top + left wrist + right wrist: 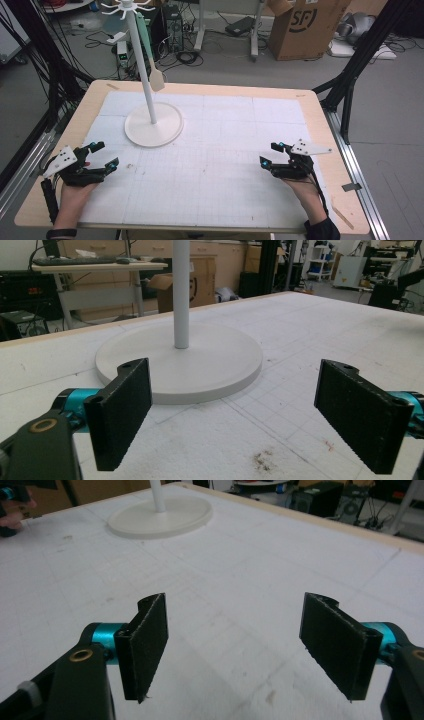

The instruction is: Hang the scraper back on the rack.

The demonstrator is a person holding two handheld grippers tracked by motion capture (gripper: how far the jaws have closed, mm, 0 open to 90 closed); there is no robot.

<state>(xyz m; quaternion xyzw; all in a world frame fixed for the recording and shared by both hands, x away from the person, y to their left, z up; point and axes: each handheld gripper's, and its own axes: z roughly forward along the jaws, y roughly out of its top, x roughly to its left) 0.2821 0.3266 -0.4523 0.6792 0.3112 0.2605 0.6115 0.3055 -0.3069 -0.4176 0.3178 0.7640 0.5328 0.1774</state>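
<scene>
The left tool (102,156) lay low over the near left part of the counter (320,125), held in the person's left hand (75,192), its jaws spread wide with nothing between them. In the left gripper view the two black pads (120,412) stood far apart over the white gridded mat (300,330), and a small brownish stain (262,460) marked the mat just ahead of them. The right tool (272,156) sat at the near right of the counter in the right hand (300,187), its jaws likewise spread, empty, and pointed toward the middle of the mat; its grey three-cornered plate (310,148) faced up. In the right gripper view the pads (147,647) hung just above the bare mat, with nothing touching them.

Farther out, the white stand (152,122) stood upright on the far left part of the mat, nearer to the left tool than to the right one, well apart from both. Its round base (200,365) lay flat on the mat and its thin pole (181,290) rose straight from the middle of the base. Near the top of the pole were short white hooks (127,6), and from them hung a spatula (150,55) with a pale green handle and a light blade, its blade down beside the pole and clear of the counter.

Beyond the counter, on the floor, stood a cardboard box (305,25) and tangled cables (185,55).
</scene>
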